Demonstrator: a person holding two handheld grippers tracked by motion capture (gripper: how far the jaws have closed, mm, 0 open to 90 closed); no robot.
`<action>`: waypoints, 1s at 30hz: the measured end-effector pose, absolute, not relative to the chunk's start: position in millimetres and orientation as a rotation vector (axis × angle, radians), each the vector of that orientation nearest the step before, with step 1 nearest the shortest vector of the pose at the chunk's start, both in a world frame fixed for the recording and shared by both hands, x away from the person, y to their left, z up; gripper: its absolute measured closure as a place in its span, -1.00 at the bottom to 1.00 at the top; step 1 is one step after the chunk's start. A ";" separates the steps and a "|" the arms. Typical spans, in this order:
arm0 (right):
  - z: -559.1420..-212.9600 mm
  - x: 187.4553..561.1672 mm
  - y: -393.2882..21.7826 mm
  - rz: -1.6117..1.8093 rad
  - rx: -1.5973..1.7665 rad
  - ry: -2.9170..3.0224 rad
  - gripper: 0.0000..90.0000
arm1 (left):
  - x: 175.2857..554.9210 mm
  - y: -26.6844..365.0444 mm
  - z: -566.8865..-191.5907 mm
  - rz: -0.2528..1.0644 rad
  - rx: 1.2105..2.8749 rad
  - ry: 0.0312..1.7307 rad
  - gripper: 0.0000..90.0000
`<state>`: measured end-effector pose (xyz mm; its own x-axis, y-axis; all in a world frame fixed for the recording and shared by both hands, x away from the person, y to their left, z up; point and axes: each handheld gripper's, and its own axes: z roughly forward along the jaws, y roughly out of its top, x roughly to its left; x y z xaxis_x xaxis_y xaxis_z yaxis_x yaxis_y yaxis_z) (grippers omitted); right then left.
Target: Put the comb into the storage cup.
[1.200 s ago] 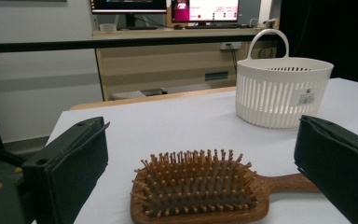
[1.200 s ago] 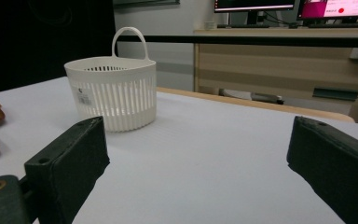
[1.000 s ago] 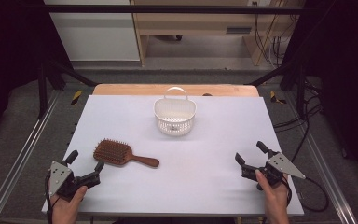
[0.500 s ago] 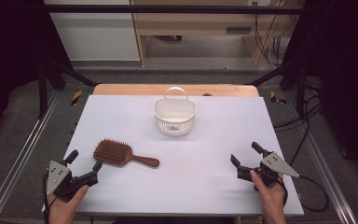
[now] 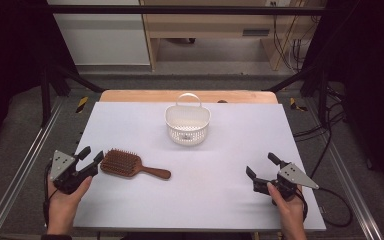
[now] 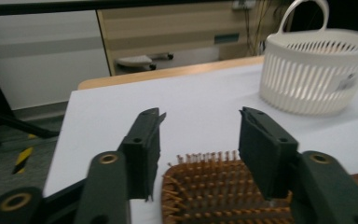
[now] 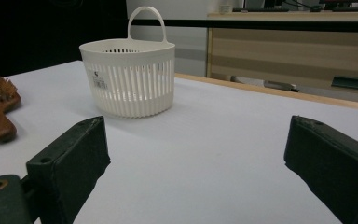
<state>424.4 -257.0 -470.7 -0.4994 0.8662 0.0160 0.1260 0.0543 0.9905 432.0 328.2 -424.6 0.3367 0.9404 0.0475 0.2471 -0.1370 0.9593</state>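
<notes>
Lab: metal frame rails (image 5: 15,187); loose cables (image 5: 325,145); dark surround

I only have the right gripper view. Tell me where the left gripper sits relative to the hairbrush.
Observer: In the high view the left gripper is at the bristle head of the hairbrush, on the end opposite the handle, jaws open.
Operator: Say whether the jaws are already around the head.
Observer: Not quite. In the left gripper view the head lies low between the two open jaws, near their tips, with a gap on each side.
Operator: Give me the handle direction.
Observer: The high view shows the handle pointing toward the right gripper, angled slightly to the near edge of the table.
Operator: Report the basket.
Observer: The white basket stands upright near the far edge, apart from the brush.
</notes>
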 end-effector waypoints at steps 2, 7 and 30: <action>-469.8 424.8 -256.4 1.506 1.000 1.701 -0.85 | 438.5 329.1 -422.9 0.869 1.650 1.101 0.28; -470.3 424.5 -254.1 1.505 0.991 1.718 -0.84 | 453.6 328.5 -424.7 0.825 1.750 1.119 0.61; -468.7 422.9 -253.1 1.505 0.982 1.713 -0.80 | 498.4 347.5 -451.9 0.638 1.914 1.315 1.00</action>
<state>422.9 -253.1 -468.7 -0.5107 0.8597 0.0072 0.1177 0.0616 0.9911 498.4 347.5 -451.9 0.3580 0.9337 0.0016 0.5789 -0.2233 0.7843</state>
